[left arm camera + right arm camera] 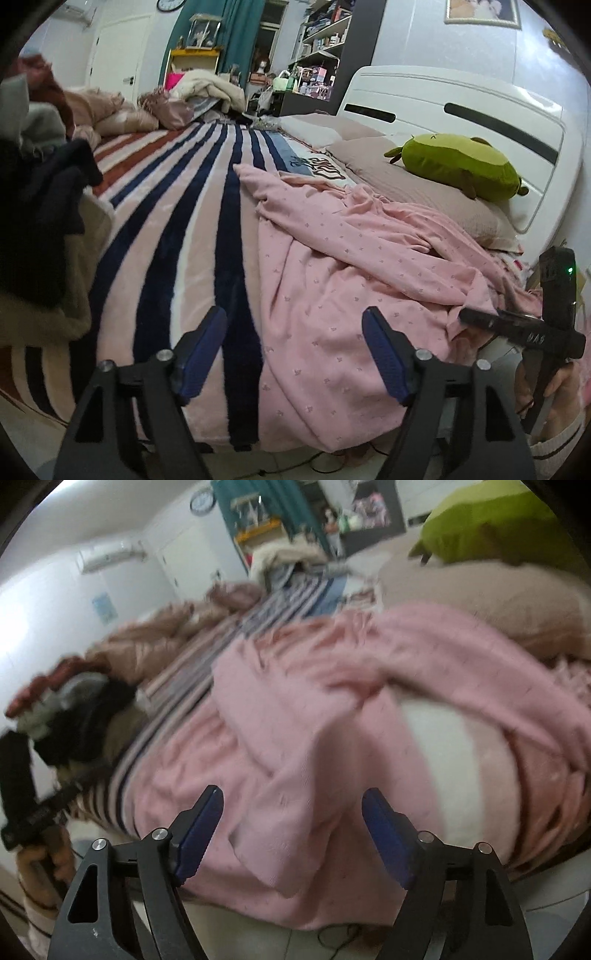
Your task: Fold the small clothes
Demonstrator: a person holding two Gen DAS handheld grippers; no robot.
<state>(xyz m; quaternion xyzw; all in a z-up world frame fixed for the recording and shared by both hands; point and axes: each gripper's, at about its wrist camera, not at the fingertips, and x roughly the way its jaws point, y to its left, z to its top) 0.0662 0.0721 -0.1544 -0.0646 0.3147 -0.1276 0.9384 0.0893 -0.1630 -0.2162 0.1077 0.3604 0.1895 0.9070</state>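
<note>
Pink garment, printed with tiny motifs, lies rumpled across the near right part of a striped blanket on a bed, its lower hem hanging over the bed's front edge and its upper part bunched toward the pillow. The left gripper hovers above that hem with its blue pads spread wide and nothing between them; the cloth lies below, untouched. The right gripper, in a motion-blurred view, is likewise spread, poised over a loose flap of the same garment with no fabric pinched. Both tools sit at the near edge, apparently because that is where the cloth is easiest to reach and straighten before a fold. The garment looks laid out but not yet smoothed, so folding seems at an early stage. A green plush rests on the pillow by the white headboard; a heap of dark and grey clothes waits at the left.
</note>
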